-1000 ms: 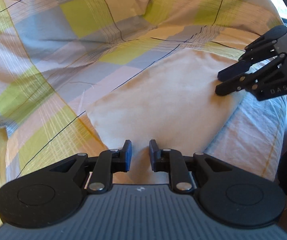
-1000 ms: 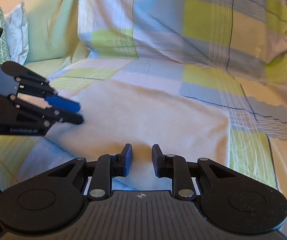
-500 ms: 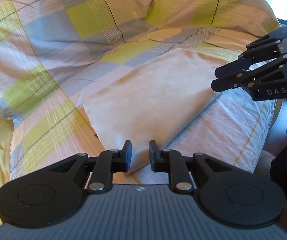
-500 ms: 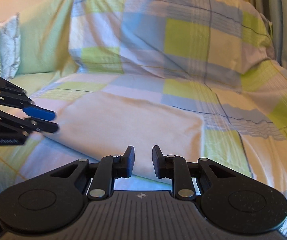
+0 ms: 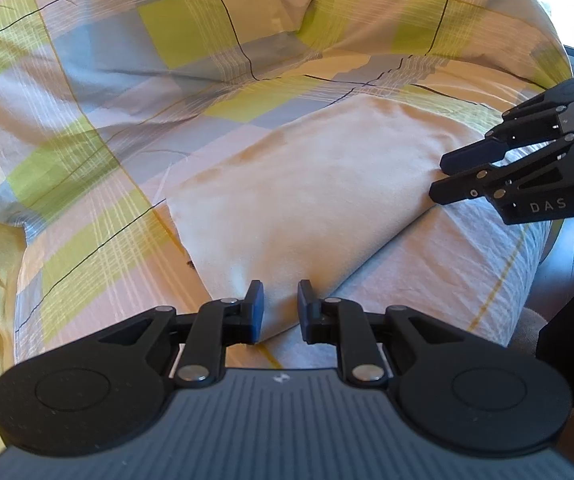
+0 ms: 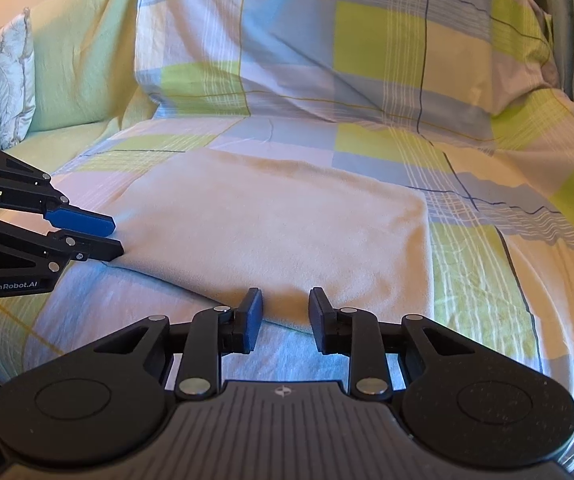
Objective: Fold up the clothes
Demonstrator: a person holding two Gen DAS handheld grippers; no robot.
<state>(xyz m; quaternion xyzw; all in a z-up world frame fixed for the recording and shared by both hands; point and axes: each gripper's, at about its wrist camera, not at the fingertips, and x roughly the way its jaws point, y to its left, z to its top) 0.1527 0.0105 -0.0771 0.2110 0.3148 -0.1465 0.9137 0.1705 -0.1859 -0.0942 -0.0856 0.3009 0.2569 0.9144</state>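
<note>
Cream folded cloth (image 5: 319, 200) lies flat on the checked sofa cover (image 6: 367, 60), long axis running between my hands, each gripper at one near corner: left fingers (image 5: 255, 306) parted and empty, right fingers (image 6: 254, 318) just opening, empty.

Cream cloth (image 6: 279, 220), plaid sheet (image 6: 367, 60)

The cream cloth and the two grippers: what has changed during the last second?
Both grippers drew back toward the near edge of the cream cloth. The right gripper has just been opening, its fingers apart at that edge; the left gripper kept its gap. Neither grips the cloth, which still lies flat on the checked sheet.
</note>
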